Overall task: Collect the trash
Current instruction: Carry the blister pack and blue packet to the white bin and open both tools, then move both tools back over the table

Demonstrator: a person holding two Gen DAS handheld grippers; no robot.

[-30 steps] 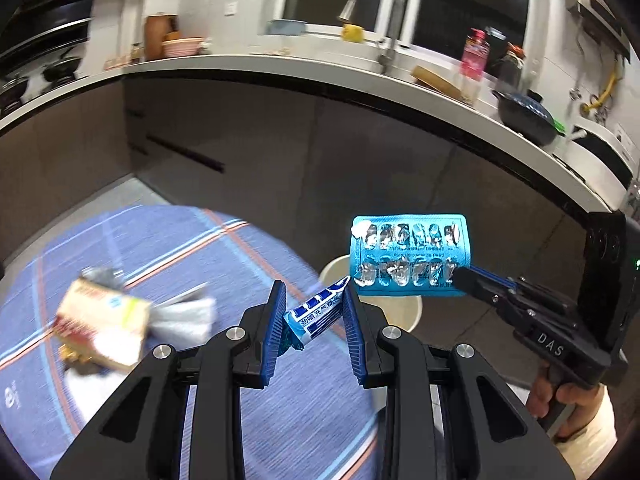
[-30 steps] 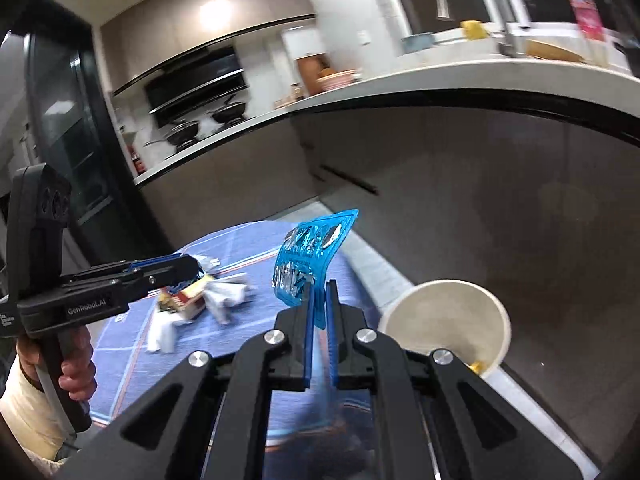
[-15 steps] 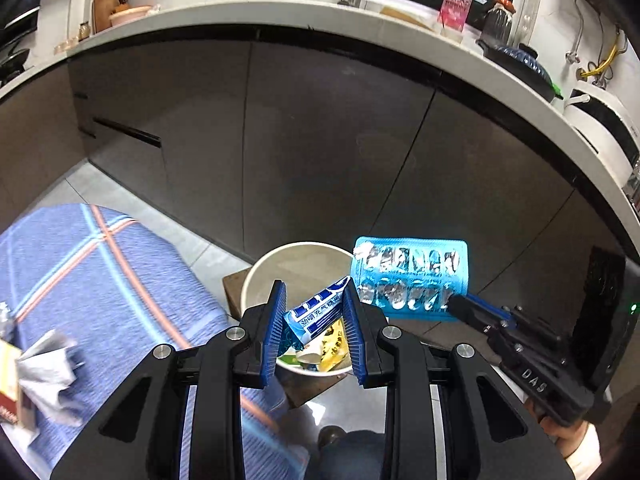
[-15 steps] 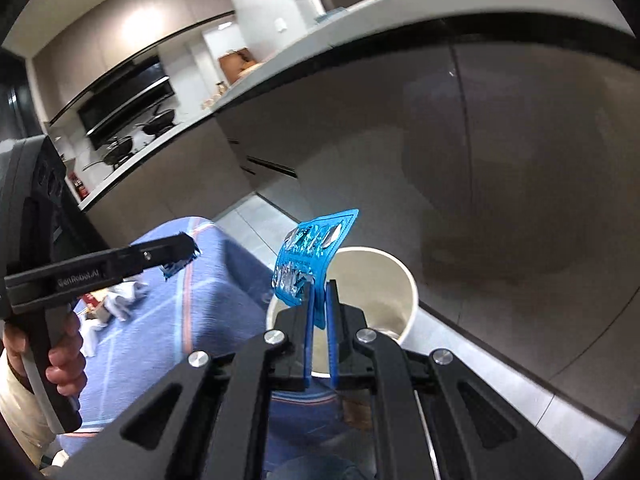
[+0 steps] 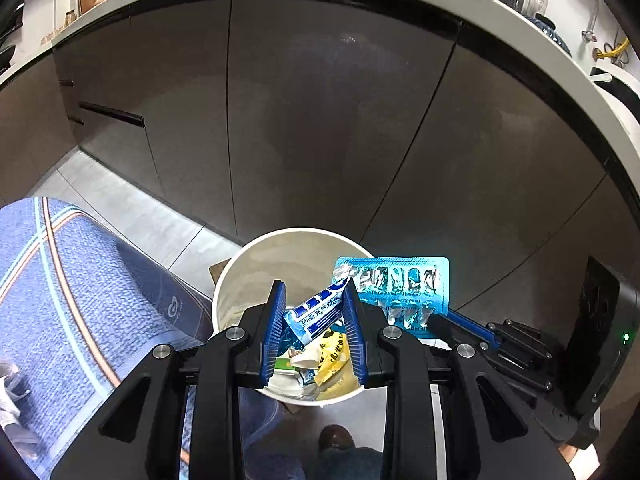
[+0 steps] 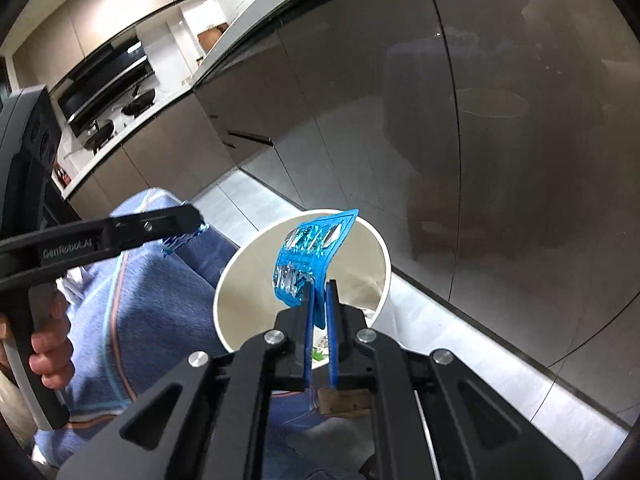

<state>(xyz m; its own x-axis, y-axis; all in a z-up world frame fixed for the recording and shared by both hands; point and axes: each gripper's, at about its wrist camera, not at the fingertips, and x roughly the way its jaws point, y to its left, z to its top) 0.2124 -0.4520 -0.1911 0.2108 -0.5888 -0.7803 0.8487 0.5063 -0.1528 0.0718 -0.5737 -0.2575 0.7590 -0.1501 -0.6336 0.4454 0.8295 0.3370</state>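
Both tongs have come down from over the blue cloth to hang right above the white trash bin (image 5: 240,280), the left gripper (image 5: 313,316) pinching a blue-and-white wrapper (image 5: 318,314) and the right gripper (image 6: 319,312) squeezing a blue pill sheet (image 6: 308,258), so next they probably just let go.

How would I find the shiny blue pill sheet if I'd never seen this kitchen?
Find the round white bin on the floor by the dark cabinets. Over its rim, the right gripper pinches the pill sheet. Only this trash is flat, bright blue and covered in silver bubbles.
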